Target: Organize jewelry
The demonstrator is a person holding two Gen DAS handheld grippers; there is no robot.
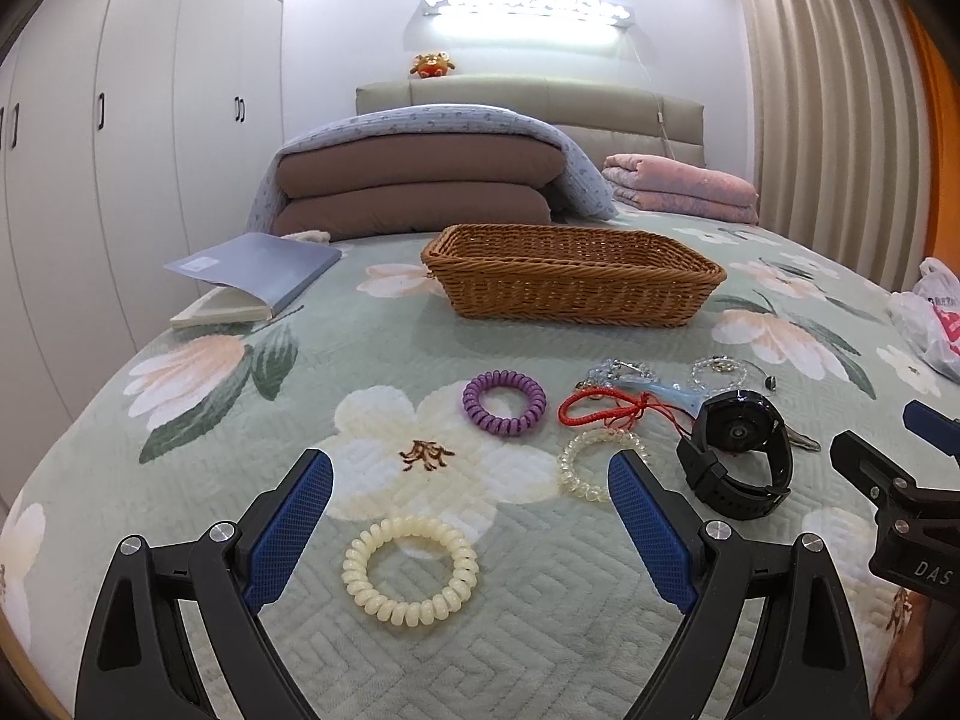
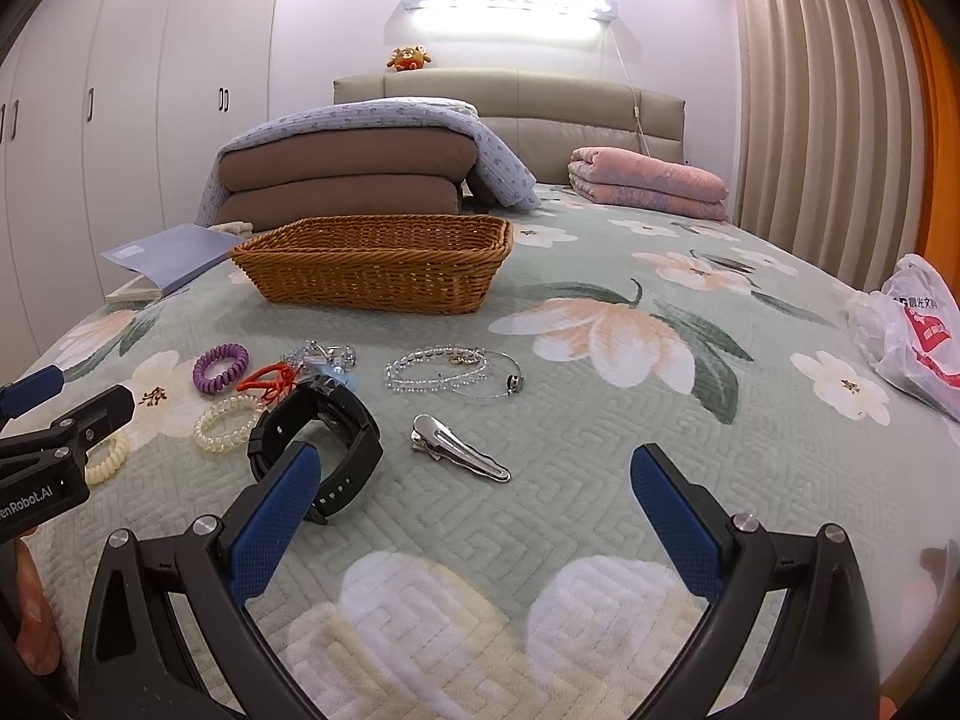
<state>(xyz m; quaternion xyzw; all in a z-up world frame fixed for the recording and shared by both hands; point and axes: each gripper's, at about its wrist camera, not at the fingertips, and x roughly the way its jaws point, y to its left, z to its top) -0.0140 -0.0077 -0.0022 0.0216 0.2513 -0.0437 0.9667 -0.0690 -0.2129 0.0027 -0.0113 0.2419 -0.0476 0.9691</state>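
Left gripper [image 1: 471,510] hovering spread over cream coil bracelet [image 1: 410,569], lying flat between jaws, well short of wicker basket [image 1: 573,276]. Right gripper [image 2: 474,507] spread, holding nothing (hair clip [image 2: 459,449] just ahead).

Purple coil band [image 1: 504,402]; cream coil band [image 1: 410,570]; black watch [image 1: 739,456]; brown wicker basket [image 1: 573,273]; possibly clear bead bracelet [image 2: 436,367]; green floral bedspread [image 2: 600,468].

Hair coils [image 1: 410,570], black watch [image 1: 739,455], and bracelets [image 2: 441,371] lie before the empty wicker basket [image 1: 573,276].
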